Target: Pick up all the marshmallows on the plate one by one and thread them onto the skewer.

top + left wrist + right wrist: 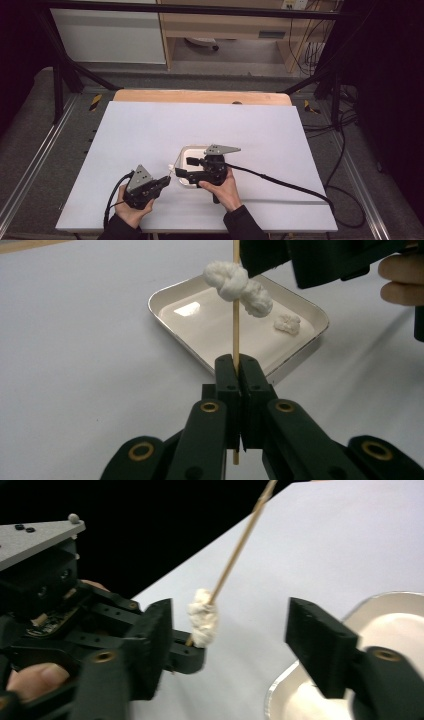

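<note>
While the wooden skewer [235,315] stands at frame centre with two white lumps [239,286] threaded on it, the left gripper [240,371] is clamped tight on its lower end; the right gripper [227,630] stands apart around the lumps, touching nothing. Beyond lies a white tray [170,294], its near rim close, with bare table [150,130] stretching toward the upper left

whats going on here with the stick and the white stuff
A person holds a claw in each hand at a white table. The left claw is shut on a wooden skewer with white doughy lumps threaded on it. The right claw stands open around the lumps. One more small lump lies in the white tray.
</note>
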Motion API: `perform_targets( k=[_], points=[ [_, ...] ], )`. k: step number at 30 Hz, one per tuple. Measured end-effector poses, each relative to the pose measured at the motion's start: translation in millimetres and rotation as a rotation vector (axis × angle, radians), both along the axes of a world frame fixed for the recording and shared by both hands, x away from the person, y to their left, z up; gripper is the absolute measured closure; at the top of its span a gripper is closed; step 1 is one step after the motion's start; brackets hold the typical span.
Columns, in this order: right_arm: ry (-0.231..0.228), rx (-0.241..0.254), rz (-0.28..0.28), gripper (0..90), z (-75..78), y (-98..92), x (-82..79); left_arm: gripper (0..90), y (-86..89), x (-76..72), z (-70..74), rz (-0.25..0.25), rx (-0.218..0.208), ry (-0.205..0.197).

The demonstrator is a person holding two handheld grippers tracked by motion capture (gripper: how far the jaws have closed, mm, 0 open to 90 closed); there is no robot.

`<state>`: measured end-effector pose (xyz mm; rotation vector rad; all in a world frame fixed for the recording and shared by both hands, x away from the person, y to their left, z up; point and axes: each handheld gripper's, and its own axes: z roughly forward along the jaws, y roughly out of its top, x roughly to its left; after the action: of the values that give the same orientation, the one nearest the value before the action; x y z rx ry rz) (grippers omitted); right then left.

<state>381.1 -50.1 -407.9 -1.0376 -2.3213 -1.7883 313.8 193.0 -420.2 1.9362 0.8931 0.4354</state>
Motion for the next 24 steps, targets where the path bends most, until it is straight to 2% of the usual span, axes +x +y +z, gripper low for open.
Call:
perform_targets(
  k=[1, 4, 7, 9, 12, 17, 19, 22, 24],
  points=[
    [0.0, 0.0, 0.0, 27.1, 0.0, 0.0, 0.0, 88.7, 0.2, 0.1, -0.1, -0.002, 0.001, 0.001],
    [-0.04, -0.082, -0.032, 21.1, 2.9, -8.5, 3.1, 88.7, 0.6, 0.3, -1.1, -0.008, 0.006, 0.006],
    [-0.068, -0.136, -0.057, 18.7, 4.7, -19.1, 7.2, 88.6, 2.1, 0.9, -2.5, -0.01, 0.012, 0.015],
    [-0.084, -0.193, -0.074, 18.6, 5.0, -25.9, 10.8, 88.6, 3.4, 1.0, -3.4, -0.01, 0.009, 0.022],
    [-0.102, -0.282, -0.099, 23.2, 2.2, -34.2, 16.5, 88.5, 4.4, 1.5, -4.3, -0.013, 0.006, 0.03],
    [-0.083, -0.388, -0.12, 31.2, -11.5, -42.6, 27.0, 88.4, 4.6, 1.7, -5.7, -0.016, 0.007, 0.04],
    [-0.079, -0.434, -0.128, 38.3, -19.8, -44.1, 31.4, 88.4, 4.4, 1.6, -6.1, -0.018, 0.008, 0.042],
    [-0.059, -0.479, -0.129, 42.7, -31.4, -43.2, 35.6, 88.4, 4.1, 1.4, -6.1, -0.02, 0.007, 0.043],
    [-0.062, -0.502, -0.129, 46.6, -36.7, -42.1, 37.4, 88.4, 4.0, 1.3, -6.2, -0.022, 0.007, 0.044]
  ],
)
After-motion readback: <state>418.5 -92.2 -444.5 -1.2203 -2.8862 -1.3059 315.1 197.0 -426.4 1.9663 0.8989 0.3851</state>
